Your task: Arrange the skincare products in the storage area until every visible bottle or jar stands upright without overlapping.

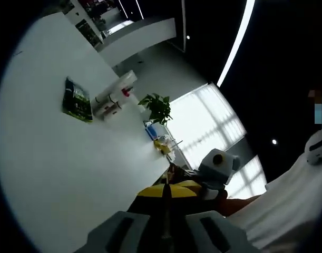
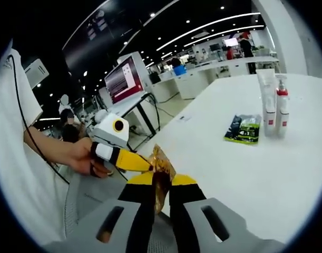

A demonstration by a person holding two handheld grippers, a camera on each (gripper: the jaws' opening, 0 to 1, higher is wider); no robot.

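Right gripper view first: the right gripper (image 2: 162,185) has its yellow-tipped jaws pressed together on a gold foil sachet (image 2: 162,174), pinching it near its lower part. The left gripper (image 2: 145,164) comes in from the left and its yellow jaws close on the same sachet at its upper left edge, so both are nipping one crinkled packet just off the near edge of the white worktop (image 2: 245,179). A person's hand (image 2: 81,155) grips that left gripper's handle, with a white sleeve (image 2: 18,174) behind it.

Out on the worktop, well apart from the sachet, a green and black packet (image 2: 243,129) lies flat. Just beside it on the right stand a white tube (image 2: 266,103) and a white pump bottle with a red collar (image 2: 281,105), both upright, close side by side.

Over to the left gripper view, tilted hard: the left gripper (image 1: 166,208) shows its jaws drawn together on the thin sachet edge (image 1: 164,221), with the right gripper (image 1: 184,188) meeting it yellow-tipped from the right. Far up the worktop (image 1: 60,174) sit the green packet (image 1: 77,100), the tube (image 1: 116,89) and the pump bottle (image 1: 114,105) in one cluster. Beyond the worktop's far edge there is a green potted plant (image 1: 157,107).
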